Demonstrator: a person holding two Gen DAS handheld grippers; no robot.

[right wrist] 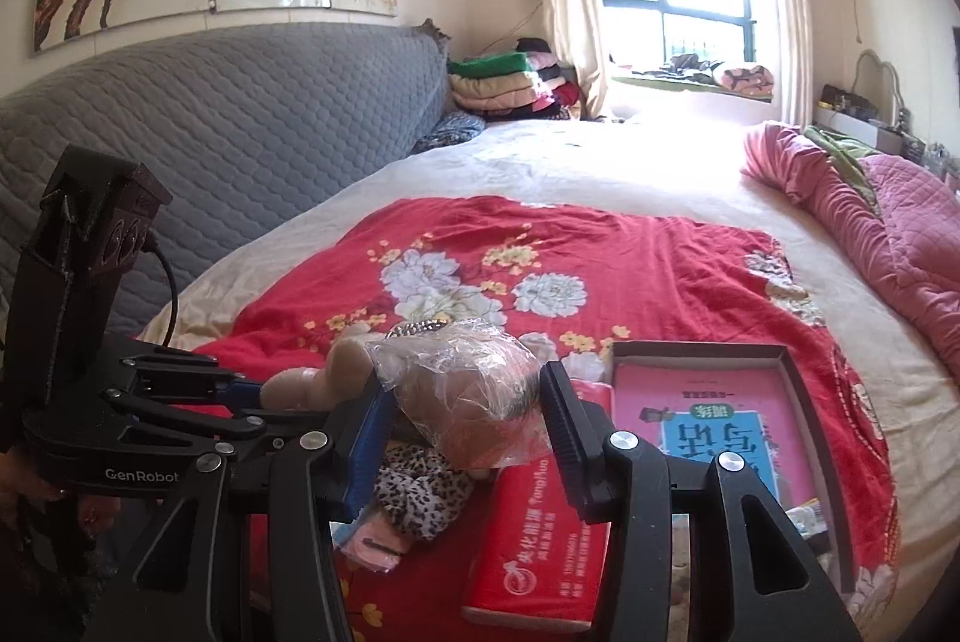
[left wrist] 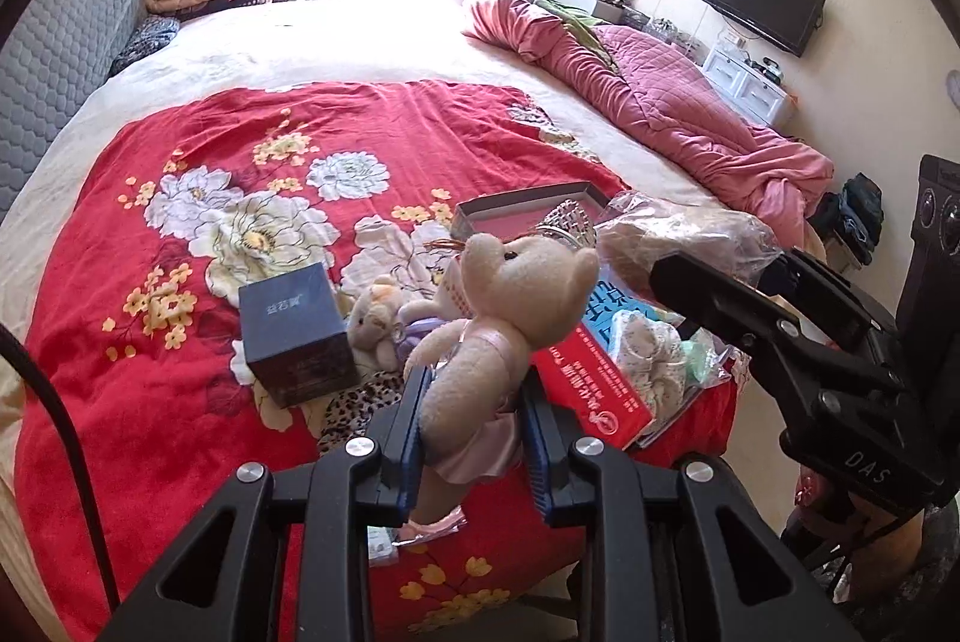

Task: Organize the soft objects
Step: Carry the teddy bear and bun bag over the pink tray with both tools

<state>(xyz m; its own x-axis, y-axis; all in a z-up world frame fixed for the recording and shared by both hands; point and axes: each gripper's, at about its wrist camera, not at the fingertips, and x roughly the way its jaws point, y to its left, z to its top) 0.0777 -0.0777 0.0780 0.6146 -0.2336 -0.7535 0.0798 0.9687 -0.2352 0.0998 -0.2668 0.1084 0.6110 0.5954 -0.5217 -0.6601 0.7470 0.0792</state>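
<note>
My left gripper is shut on a beige teddy bear in a pink skirt, held above the red floral blanket. My right gripper is shut on a brown plush toy wrapped in clear plastic; the same bag shows in the left wrist view with the right gripper's arm below it. A small beige bear lies on the blanket beside a dark blue box. A leopard-print cloth lies under my right gripper and shows in the left wrist view.
A red book and an open box with a pink book lie on the blanket to the right. A bagged fabric item lies on the books. A pink quilt is bunched at the bed's right side. A grey headboard stands at left.
</note>
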